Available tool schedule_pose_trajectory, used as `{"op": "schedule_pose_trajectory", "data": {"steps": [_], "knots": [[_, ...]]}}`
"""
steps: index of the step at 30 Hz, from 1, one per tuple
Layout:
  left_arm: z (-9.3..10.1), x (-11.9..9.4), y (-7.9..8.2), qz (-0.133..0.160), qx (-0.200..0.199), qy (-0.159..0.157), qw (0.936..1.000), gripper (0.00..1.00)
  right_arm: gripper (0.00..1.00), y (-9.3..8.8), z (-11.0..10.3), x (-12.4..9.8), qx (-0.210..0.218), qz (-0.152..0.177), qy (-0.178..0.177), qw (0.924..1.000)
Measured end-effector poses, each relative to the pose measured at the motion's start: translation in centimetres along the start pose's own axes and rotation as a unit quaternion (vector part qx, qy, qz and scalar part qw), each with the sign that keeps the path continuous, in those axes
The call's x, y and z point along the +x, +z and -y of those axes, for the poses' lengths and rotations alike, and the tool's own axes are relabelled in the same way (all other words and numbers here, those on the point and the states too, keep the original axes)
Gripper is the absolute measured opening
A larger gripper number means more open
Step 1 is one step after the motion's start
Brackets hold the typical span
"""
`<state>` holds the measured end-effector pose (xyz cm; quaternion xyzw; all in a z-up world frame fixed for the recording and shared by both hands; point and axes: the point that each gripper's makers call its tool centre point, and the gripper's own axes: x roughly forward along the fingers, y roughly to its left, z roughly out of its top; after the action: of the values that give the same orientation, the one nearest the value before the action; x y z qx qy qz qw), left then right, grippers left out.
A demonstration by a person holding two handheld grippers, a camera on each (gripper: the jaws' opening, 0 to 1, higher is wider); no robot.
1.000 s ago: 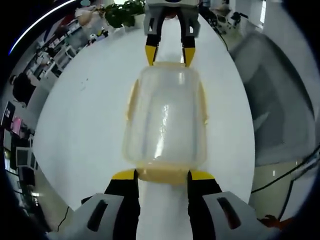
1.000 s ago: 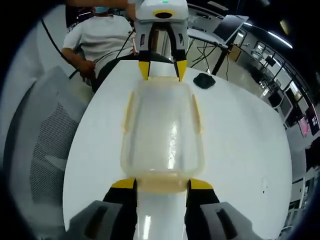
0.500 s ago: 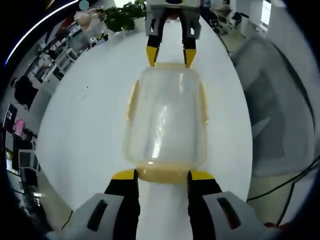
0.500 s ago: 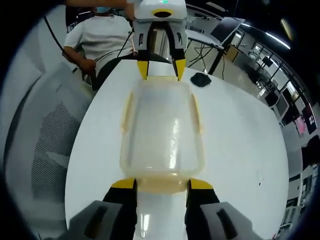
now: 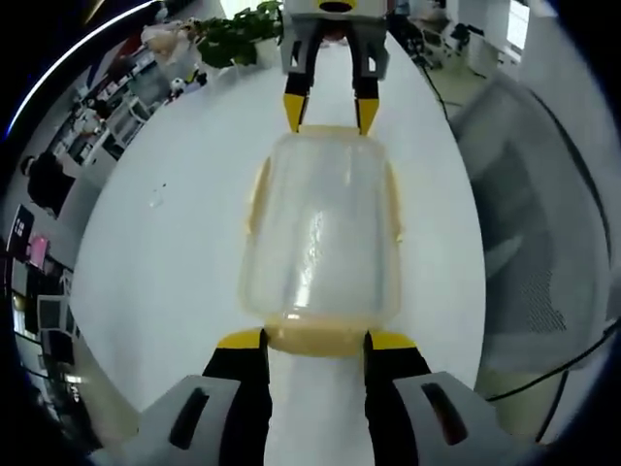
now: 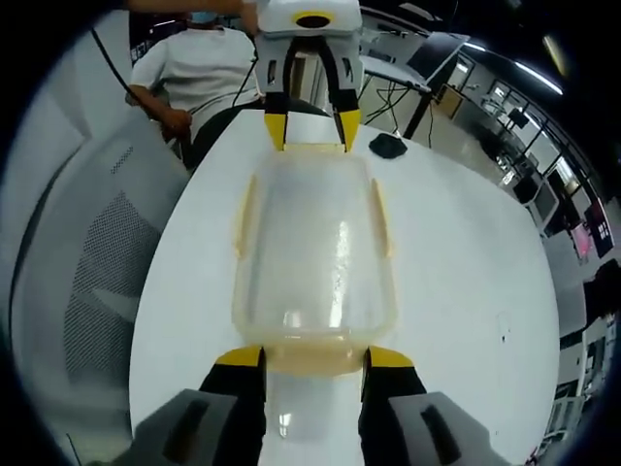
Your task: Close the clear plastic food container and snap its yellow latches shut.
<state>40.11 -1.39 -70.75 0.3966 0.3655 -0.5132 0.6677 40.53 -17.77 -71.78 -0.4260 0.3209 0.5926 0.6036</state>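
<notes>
The clear plastic food container (image 5: 320, 223) lies lengthwise between both grippers over the white table, its lid on. Yellow side latches (image 5: 257, 199) (image 5: 393, 204) lie flat along its long edges. My left gripper (image 5: 315, 342) is shut on the near yellow end latch (image 5: 315, 338), one jaw at each side of it. At the far end my right gripper (image 5: 330, 109) clasps the other end latch. In the right gripper view the same container (image 6: 312, 243) runs from my right gripper (image 6: 313, 357), shut on its end latch (image 6: 313, 355), to the left gripper (image 6: 308, 131).
The round white table (image 5: 165, 252) (image 6: 466, 282) spreads under the container. A grey mesh chair (image 5: 543, 262) (image 6: 97, 272) stands beside it. A seated person (image 6: 194, 68) is behind the table, and a small black object (image 6: 390, 147) lies near the far edge. A plant (image 5: 233, 27) stands beyond.
Both grips and the container hold the same place in each view. The table and chair behind have slid a little, so the hands have shifted slightly with the container.
</notes>
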Motion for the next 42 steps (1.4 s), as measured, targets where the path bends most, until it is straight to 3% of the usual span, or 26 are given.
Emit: {"op": "schedule_pose_trajectory", "data": {"steps": [42], "knots": [[-0.1, 3.8, 6.9, 0.016, 0.001, -0.006, 0.9999, 0.34, 0.35, -7.4, 0.7, -2.7, 0.012, -0.005, 0.008, 0.9999]]}}
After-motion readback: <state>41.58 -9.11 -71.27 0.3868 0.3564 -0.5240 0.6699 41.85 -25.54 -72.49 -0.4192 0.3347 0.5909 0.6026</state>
